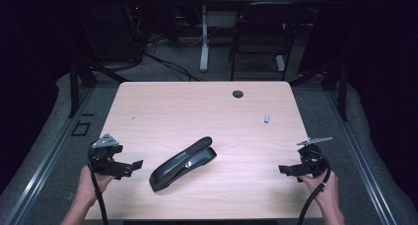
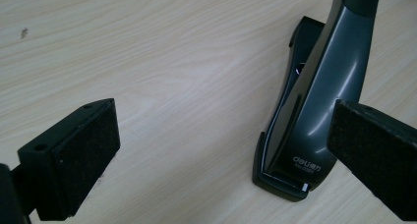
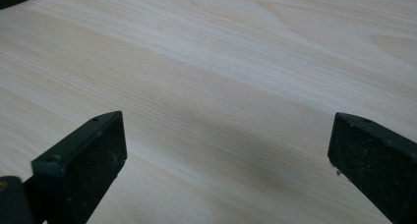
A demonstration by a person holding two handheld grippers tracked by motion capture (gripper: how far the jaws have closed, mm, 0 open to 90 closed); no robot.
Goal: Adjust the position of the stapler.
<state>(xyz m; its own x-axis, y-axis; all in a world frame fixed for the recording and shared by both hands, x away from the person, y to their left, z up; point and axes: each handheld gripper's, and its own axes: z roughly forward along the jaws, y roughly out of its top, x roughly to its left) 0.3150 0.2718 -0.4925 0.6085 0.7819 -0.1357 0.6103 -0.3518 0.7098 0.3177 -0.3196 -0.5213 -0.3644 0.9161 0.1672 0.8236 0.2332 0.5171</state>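
I am holding the left gripper (image 1: 129, 166) and right gripper (image 1: 288, 169), jaws spread, flanking the dark grey plastic stapler (image 1: 183, 163) lying mid-table; approach underway, next closing in. Farther off, a small grey staple strip (image 1: 266, 118) is lying.

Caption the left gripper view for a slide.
Open left gripper faces the black stapler's end on the wooden table.

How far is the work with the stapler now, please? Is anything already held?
Nothing looks done yet: the stapler lies closed on the table, untouched. The left hand-held gripper is open beside its rear end, pointing toward it. The right hand-held gripper is open over bare wood. A small grey piece lies apart. Grasping the stapler is left.
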